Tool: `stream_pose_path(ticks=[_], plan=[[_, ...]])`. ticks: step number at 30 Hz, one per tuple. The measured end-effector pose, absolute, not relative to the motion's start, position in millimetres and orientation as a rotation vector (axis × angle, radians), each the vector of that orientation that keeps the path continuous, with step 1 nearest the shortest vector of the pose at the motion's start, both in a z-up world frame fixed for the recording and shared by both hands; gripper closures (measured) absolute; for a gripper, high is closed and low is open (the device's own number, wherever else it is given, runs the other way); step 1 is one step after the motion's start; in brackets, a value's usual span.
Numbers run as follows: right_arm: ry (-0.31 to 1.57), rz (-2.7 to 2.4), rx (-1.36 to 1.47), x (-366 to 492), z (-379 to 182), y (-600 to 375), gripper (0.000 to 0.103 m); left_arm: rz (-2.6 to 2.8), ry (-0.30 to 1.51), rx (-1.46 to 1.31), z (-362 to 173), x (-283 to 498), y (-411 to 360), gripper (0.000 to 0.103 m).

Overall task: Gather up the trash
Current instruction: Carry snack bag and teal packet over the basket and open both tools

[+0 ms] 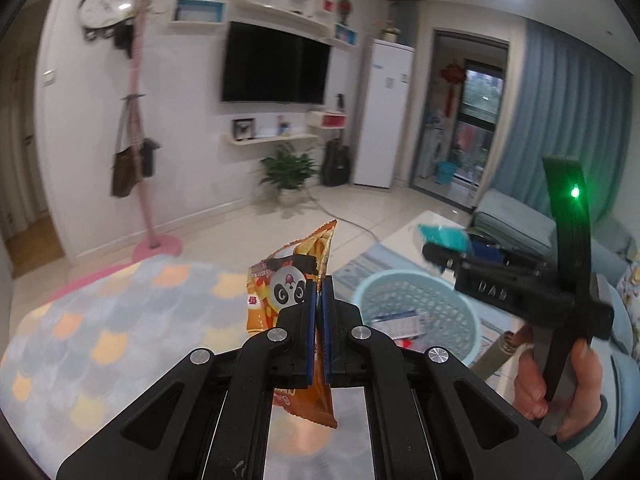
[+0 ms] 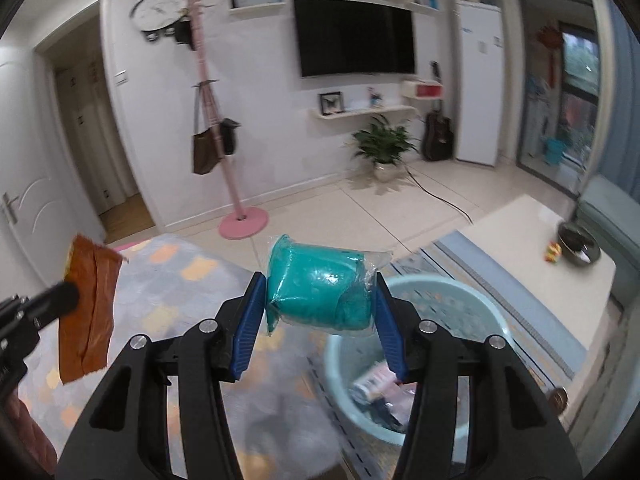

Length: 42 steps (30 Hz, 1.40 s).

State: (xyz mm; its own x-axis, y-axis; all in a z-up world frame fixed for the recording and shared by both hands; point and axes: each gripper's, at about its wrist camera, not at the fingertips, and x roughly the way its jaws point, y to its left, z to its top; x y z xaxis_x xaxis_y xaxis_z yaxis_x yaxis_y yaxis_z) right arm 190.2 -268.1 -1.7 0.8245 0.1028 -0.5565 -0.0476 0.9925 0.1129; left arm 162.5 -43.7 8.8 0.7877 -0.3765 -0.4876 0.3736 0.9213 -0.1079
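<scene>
My left gripper (image 1: 319, 294) is shut on an orange snack bag (image 1: 294, 268) with a panda print, held up over the patterned rug (image 1: 120, 320). My right gripper (image 2: 319, 280) is shut on a teal plastic-wrapped packet (image 2: 316, 292), its blue pads pressing on both sides. In the left wrist view the right gripper (image 1: 436, 258) and its packet (image 1: 444, 237) hang just beyond the pale blue basket (image 1: 370, 282). In the right wrist view the basket (image 2: 460, 285) sits below and right of the packet, with several wrappers (image 2: 376, 380) inside. The orange bag (image 2: 90, 308) shows at the left there.
A white coffee table (image 2: 520, 248) with a dark bowl (image 2: 578, 242) stands to the right, and a grey-green sofa (image 1: 516, 220) lies behind it. A pink coat stand (image 2: 243, 222), a potted plant (image 2: 382, 144) and a cable on the tiled floor are further off.
</scene>
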Motion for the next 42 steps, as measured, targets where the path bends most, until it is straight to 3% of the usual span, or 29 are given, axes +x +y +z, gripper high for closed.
stream_pose_path(ticks=[13, 28, 30, 32, 37, 42], plan=[[0.741, -0.108, 0.219, 202.4, -68.4, -358.5, 0.054, -0.595, 0.643, 0.084, -29.6, 210.9, -167.3, 0.102], [0.881, -0.194, 0.294, 227.5, -138.7, -401.3, 0.049, -0.645, 0.771, 0.114, -81.7, 263.7, -222.2, 0.1], [0.875, -0.187, 0.3, 225.9, -138.8, -401.1, 0.042, -0.65, 0.776, 0.107, -85.0, 265.1, -221.3, 0.077], [0.866, -0.187, 0.3, 223.7, -138.3, -401.3, 0.042, -0.637, 0.765, 0.098, -85.7, 264.9, -218.7, 0.065], [0.863, -0.178, 0.296, 218.8, -135.6, -398.1, 0.042, -0.63, 0.761, 0.068, -85.5, 263.4, -210.3, 0.063], [0.836, -0.158, 0.264, 210.9, -119.2, -386.0, 0.041, -0.598, 0.73, 0.026, -76.1, 251.7, -190.1, 0.043]])
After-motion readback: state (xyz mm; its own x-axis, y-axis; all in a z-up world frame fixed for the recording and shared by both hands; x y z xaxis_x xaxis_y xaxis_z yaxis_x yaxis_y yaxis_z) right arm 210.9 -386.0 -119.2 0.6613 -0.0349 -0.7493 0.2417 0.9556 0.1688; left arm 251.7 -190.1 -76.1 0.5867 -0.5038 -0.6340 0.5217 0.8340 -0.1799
